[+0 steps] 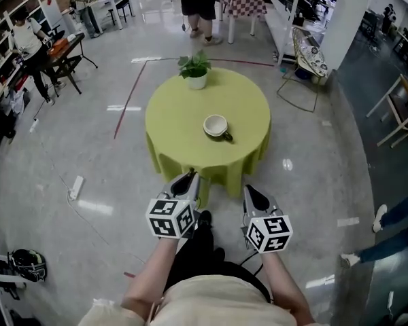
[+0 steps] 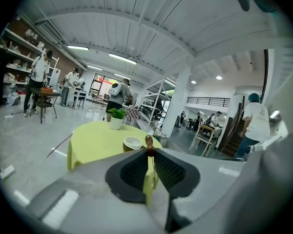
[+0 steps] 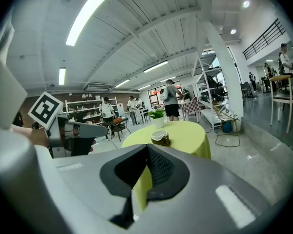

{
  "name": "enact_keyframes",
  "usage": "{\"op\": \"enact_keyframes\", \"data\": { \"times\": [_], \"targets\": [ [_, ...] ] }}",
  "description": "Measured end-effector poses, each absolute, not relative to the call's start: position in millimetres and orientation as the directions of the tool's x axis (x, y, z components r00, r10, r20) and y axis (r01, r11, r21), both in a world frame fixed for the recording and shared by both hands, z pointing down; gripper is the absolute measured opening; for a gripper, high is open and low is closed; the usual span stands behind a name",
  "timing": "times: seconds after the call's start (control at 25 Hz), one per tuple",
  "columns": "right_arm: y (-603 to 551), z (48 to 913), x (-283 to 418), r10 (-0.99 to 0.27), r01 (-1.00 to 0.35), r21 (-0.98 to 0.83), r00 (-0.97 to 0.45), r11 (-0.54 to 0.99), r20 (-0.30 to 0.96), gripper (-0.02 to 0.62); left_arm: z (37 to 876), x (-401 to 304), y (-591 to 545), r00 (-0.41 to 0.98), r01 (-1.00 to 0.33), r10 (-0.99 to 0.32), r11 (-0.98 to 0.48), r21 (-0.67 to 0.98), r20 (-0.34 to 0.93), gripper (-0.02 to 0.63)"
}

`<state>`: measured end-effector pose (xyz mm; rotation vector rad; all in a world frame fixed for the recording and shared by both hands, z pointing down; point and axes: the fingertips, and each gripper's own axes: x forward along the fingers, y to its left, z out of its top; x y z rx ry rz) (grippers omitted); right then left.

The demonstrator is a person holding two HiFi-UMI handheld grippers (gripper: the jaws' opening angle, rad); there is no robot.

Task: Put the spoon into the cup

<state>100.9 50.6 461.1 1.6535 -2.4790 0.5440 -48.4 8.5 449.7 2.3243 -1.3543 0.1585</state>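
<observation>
Cream shirt (image 1: 211,303), black trousers (image 1: 201,248)

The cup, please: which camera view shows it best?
The head view: the cup is seen from above on the yellow table, with its open mouth and handle clear. The right gripper view shows it small and side-on. The left gripper view shows it partly behind the end of the spoon.
</observation>
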Motion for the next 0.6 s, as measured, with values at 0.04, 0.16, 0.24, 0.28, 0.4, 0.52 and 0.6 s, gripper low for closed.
{"op": "enact_keyframes", "data": {
  "times": [0.04,0.16,0.24,0.28,0.4,0.52,0.6],
  "targets": [
    [46,461,101,-0.870,-0.911,-0.231,-0.398,0.340,0.289,0.002,450,-48,3,0.514,-0.849,-0.799,-0.422,0.319,0.312,0.041],
    [32,463,100,-0.870,-0.914,-0.232,-0.393,0.334,0.298,0.002,450,-49,-13,0.518,-0.845,-0.797,-0.423,0.327,0.310,0.043],
    [22,464,99,-0.870,-0.915,-0.232,-0.390,0.330,0.303,0.002,450,-51,-23,0.519,-0.844,-0.796,-0.422,0.330,0.311,0.043],
    [17,465,99,-0.870,-0.916,-0.232,-0.388,0.327,0.305,0.002,450,-52,-29,0.520,-0.844,-0.795,-0.421,0.332,0.312,0.043],
    [1,465,100,-0.870,-0.919,-0.234,-0.380,0.317,0.314,0.002,449,-52,-46,0.522,-0.843,-0.792,-0.423,0.333,0.316,0.043],
    [-14,469,102,-0.869,-0.921,-0.240,-0.375,0.308,0.324,0.002,450,-52,-64,0.527,-0.841,-0.786,-0.428,0.333,0.322,0.043],
    [-26,471,101,-0.868,-0.921,-0.242,-0.372,0.304,0.329,0.002,452,-51,-77,0.533,-0.837,-0.782,-0.432,0.336,0.324,0.041]
  ]
}}
